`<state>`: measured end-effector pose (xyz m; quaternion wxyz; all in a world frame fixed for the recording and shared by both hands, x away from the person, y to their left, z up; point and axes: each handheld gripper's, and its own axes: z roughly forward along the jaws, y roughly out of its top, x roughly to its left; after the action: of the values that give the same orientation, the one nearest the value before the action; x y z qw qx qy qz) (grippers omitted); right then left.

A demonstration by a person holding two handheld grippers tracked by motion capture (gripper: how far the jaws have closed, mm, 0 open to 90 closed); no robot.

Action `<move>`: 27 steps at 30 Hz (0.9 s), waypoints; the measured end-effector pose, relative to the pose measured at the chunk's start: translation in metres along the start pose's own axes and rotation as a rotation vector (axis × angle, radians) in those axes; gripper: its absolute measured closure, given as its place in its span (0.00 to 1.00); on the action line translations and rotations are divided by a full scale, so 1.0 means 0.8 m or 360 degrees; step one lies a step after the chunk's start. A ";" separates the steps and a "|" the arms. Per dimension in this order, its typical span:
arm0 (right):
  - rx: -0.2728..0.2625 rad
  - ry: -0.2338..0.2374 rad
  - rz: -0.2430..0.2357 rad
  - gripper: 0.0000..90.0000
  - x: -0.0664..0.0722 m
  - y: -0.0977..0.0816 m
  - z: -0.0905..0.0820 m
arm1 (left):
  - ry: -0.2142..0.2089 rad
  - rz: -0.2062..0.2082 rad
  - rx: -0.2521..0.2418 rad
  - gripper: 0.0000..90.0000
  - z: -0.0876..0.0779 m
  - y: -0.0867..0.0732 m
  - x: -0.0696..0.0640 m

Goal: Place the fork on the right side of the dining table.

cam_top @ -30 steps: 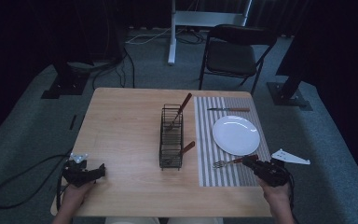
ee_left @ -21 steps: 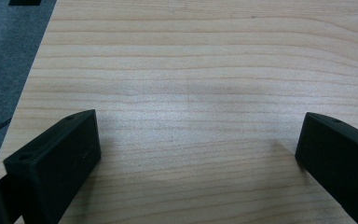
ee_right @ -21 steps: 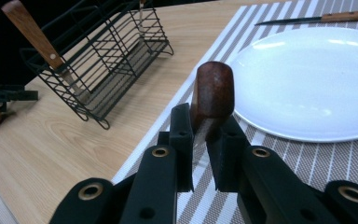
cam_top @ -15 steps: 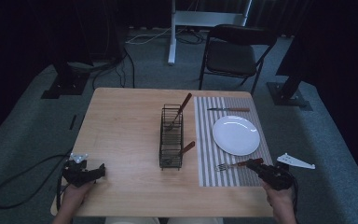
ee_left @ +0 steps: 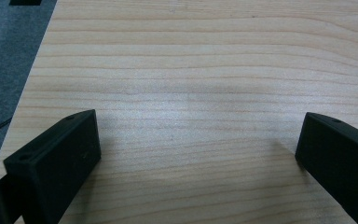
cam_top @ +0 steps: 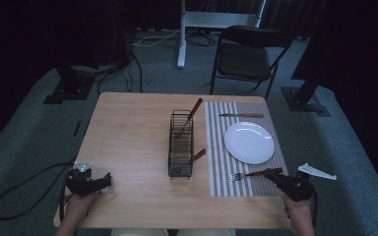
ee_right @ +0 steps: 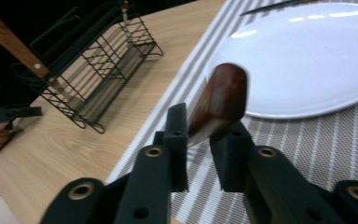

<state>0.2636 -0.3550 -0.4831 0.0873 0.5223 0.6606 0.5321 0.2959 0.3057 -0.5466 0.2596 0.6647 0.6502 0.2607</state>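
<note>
A fork (cam_top: 251, 174) with a dark reddish-brown wooden handle and a metal head is seen lying on the striped placemat (cam_top: 217, 162), just in front of the white plate (cam_top: 249, 142), its tines pointed toward the black wire caddy (cam_top: 181, 144). The rounded handle end is framed between the jaws of the right gripper (ee_right: 199, 140), which have just been opening slightly; a narrow gap is kept and whether the pads press on the wood cannot be told. The left gripper (ee_left: 198, 154) is held with its jaws wide apart over bare wood, nothing between them. A light wooden table (cam_top: 128, 147) is set on grey carpet, with a folding chair (cam_top: 246, 59) beyond it in a dim room.
</note>
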 end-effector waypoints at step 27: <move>0.0131 -0.0207 0.0075 0.59 -0.062 -0.033 0.025 | 0.0000 0.0000 0.0000 0.00 0.000 0.000 0.000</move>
<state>0.2831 -0.3785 -0.5344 0.0960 0.5744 0.6623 0.4714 0.2959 0.3057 -0.5466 0.2596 0.6647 0.6502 0.2608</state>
